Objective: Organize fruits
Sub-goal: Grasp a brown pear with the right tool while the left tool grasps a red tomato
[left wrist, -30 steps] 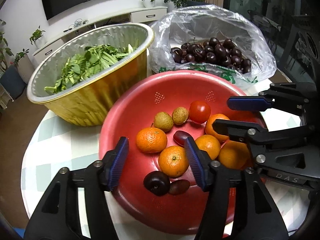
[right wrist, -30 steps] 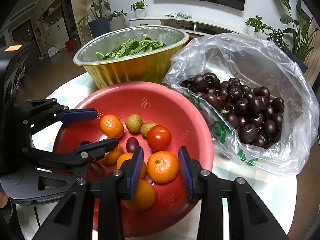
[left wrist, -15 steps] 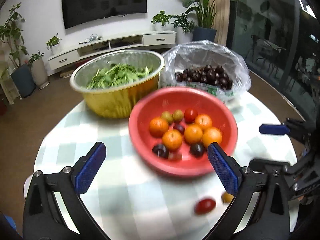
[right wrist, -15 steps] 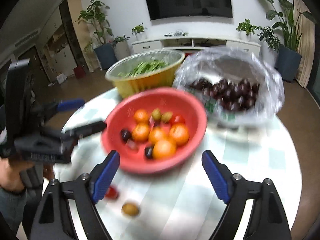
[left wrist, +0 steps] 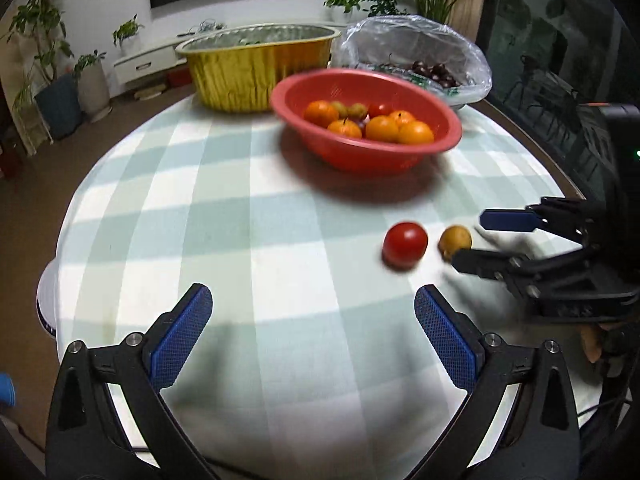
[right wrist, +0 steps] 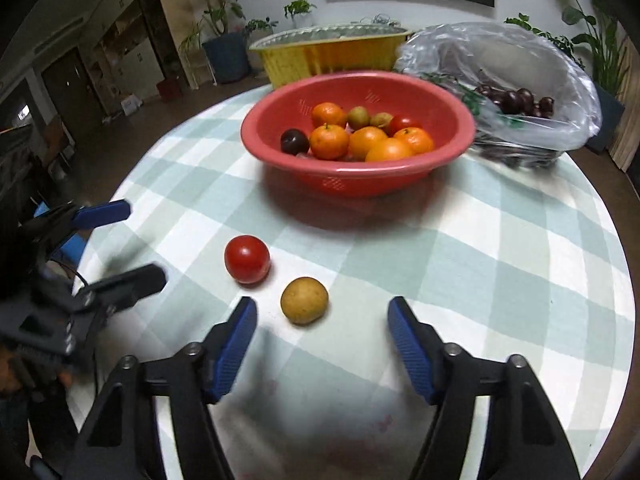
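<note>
Both claws spread, empty: left claw (left wrist: pixel 308 336), right claw (right wrist: pixel 322 332). Tomato (right wrist: pixel 247 259) and small brown fruit (right wrist: pixel 304 300) loose on desk (right wrist: pixel 500 280), frame centre; remaining fruit inside red bowl (right wrist: pixel 352 176). Sorting barely begun.

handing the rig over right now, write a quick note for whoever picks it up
Left gripper: open, empty, above bare tablecloth.
Right gripper: open, empty, with the yellow-brown fruit just ahead between its fingers.
A red tomato lies loose on the table beside that fruit, apart from it.
The red basket holds tangerines, two small greenish fruits, a tomato and a dark plum. Cherries sit in the plastic bag; the gold foil pan stands behind.
Done: nothing gripped. Left: probably the two loose fruits; their destination is not evident.
</note>
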Motion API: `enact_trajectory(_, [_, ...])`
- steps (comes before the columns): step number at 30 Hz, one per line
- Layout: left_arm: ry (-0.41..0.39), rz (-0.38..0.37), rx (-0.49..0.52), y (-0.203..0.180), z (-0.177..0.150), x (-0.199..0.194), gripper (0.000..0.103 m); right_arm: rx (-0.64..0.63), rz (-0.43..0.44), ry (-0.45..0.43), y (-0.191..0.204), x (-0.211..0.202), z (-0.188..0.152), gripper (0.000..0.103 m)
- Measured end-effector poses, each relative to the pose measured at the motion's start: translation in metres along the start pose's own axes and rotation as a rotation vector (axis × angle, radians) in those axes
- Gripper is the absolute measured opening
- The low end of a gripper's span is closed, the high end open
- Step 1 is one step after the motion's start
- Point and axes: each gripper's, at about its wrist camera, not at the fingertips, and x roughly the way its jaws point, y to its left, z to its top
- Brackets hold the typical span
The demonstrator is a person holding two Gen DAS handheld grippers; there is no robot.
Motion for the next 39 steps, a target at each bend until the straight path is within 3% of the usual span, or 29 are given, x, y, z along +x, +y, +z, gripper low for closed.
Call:
enact_trajectory(9, [0.048, 0.028, -0.030, 0.004, 0.002, 0.009, 0.103, -0.044, -0.043, 0.038, 0.006, 0.015, 0.002, 0.050])
enact_trajectory(15, [0.053, 0.034, -0.028, 0.003, 0.010, 0.013, 0.103, -0.085, -0.046, 0.039, 0.014, 0.014, 0.003, 0.031])
enact_trajectory(32, [0.095, 0.001, 0.129, -0.047, 0.051, 0.058, 0.103, 0.033, -0.015, -0.024, -0.006, -0.021, 0.001, 0.031])
enact_trajectory(39, [0.123, -0.002, 0.160, -0.061, 0.052, 0.076, 0.099, 0.066, -0.016, -0.026, -0.019, -0.025, -0.004, 0.031])
